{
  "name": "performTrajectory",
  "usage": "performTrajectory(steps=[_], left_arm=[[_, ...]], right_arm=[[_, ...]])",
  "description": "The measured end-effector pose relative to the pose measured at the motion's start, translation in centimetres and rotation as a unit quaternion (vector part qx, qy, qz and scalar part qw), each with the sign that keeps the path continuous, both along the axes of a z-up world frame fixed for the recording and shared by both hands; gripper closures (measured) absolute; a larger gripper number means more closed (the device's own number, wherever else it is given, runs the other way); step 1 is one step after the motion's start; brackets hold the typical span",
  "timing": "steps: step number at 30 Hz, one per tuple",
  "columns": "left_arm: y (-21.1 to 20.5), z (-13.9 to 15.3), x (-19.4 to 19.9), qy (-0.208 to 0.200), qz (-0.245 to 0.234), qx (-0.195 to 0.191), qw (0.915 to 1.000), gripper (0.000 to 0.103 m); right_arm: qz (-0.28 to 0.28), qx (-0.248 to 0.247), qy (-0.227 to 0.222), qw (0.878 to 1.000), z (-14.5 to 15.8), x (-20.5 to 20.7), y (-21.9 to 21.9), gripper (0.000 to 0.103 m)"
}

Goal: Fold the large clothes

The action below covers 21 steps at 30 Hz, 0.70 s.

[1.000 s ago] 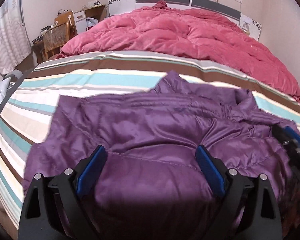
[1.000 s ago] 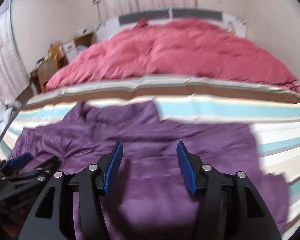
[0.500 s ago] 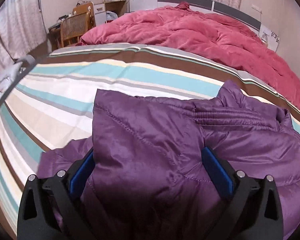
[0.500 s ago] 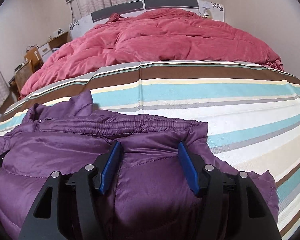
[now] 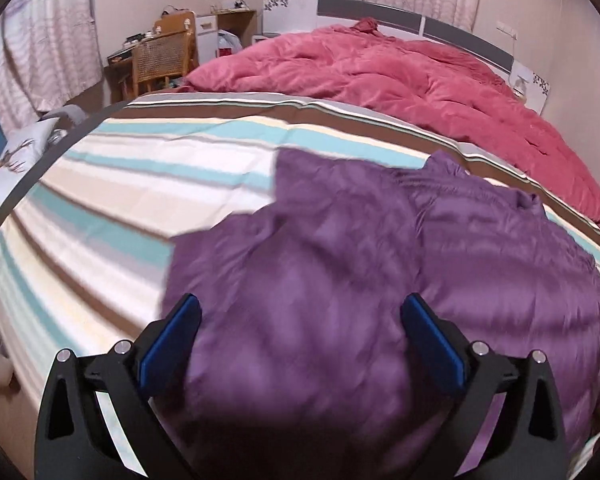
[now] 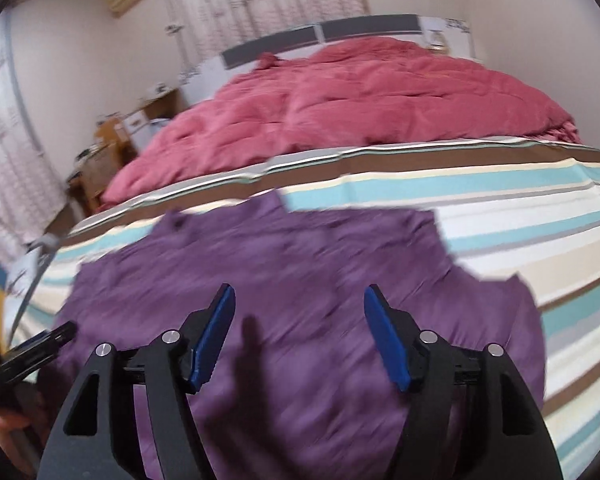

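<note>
Two grippers hang over the purple jacket (image 5: 340, 280), which lies folded on the striped bed (image 5: 140, 168). Left gripper (image 5: 300, 344) is spread wide, released; right gripper (image 6: 300, 336) is opening, pinching nothing. Best next: smooth the top layer, then grip both near corners evenly.
</note>
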<state>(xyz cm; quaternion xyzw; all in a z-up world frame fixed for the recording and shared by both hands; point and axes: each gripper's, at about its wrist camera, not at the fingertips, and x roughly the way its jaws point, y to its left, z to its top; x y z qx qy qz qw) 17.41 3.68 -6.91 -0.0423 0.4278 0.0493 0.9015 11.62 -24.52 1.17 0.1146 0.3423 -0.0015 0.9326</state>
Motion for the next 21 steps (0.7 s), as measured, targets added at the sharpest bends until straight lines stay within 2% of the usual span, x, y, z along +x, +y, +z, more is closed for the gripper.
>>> performTrajectory(steps=[2,3,4,5,7,9,14,19,21], left_arm=[[1.1,-0.1,-1.3,0.000,0.009,-0.002,1.0000,0.002],[1.7,-0.1,-1.9,-0.003,0.014,-0.006,0.9999,0.002],[2.5,-0.1,-2.6,-0.007,0.020,-0.011,0.9997,0.002],[3.0,-0.2,-3.0,-0.009,0.024,-0.012,0.9996,0.002],[3.8,-0.7,-3.2,-0.004,0.030,-0.008,0.9995,0.002],[4.2,-1.2,-3.3,0.004,0.027,-0.021,0.9994,0.003],[4.1,-2.1,-3.8,0.004,0.020,-0.038,0.9991,0.003],[4.4,-2.8,-4.3,0.003,0.025,-0.071,0.9972,0.002],[4.5,-3.3,-4.5,0.010,0.024,-0.100,0.9947,0.002]], right_arm=[[0.024,-0.026,-0.008,0.999,0.1,-1.4,2.1,0.037],[0.034,-0.044,-0.015,0.998,0.2,-1.9,3.2,0.042],[0.044,-0.055,-0.020,0.997,0.2,-2.2,4.1,0.052],[0.053,-0.070,-0.019,0.996,0.1,-2.1,5.0,0.056],[0.068,-0.068,-0.011,0.995,-0.4,-1.1,6.1,0.067],[0.068,-0.073,0.000,0.995,-1.3,-0.1,6.6,0.071],[0.073,-0.082,0.031,0.994,-4.5,1.8,7.0,0.072],[0.075,-0.081,0.037,0.993,-4.9,2.0,7.0,0.072],[0.076,-0.082,0.037,0.993,-4.8,1.9,7.0,0.072]])
